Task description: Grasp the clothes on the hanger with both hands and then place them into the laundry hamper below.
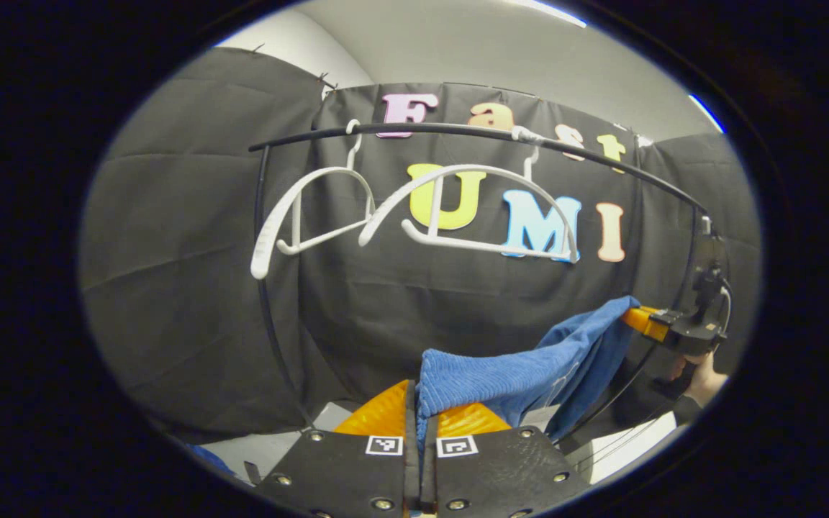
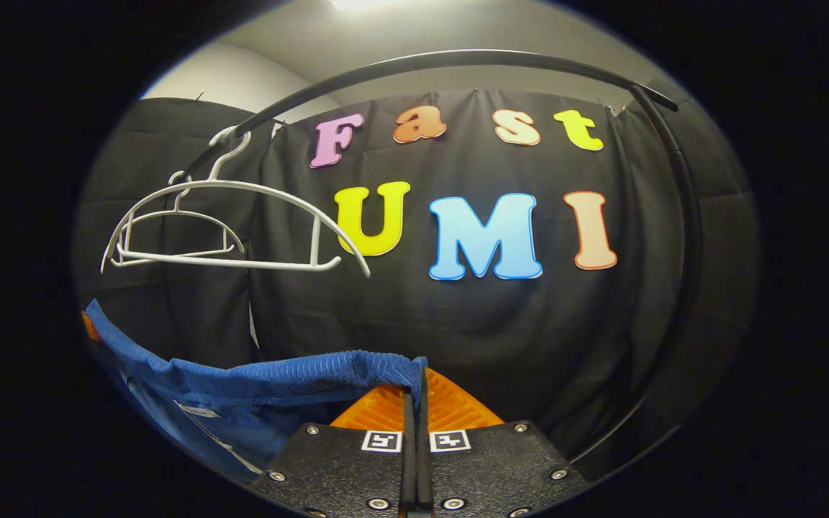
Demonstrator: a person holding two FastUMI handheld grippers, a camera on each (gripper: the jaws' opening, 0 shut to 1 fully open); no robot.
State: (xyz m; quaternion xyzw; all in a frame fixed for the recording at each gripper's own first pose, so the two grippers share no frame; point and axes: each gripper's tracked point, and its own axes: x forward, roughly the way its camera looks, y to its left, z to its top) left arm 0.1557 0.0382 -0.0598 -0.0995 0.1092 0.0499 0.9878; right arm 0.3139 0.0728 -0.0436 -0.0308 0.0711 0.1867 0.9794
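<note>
Both grippers (image 1: 414, 414) (image 2: 414, 392) clamping blue garment (image 1: 522, 374), hangers (image 1: 458, 208) seemingly bare

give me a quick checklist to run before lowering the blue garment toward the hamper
1. Left gripper pinching the blue garment: ok, cloth sits between its closed fingers.
2. Right gripper pinching the garment's other end: ok, the fabric edge is caught at its closed fingers.
3. Garment off the hangers: ok, both white hangers hang bare on the black rail.
4. Cloth clear of the rail's upright: cannot tell, a fold hangs close to it in the left gripper view.
5. Hamper directly below: cannot tell.
6. Garment spread evenly between the grippers: ok, it spans across with a slight sag.
</note>
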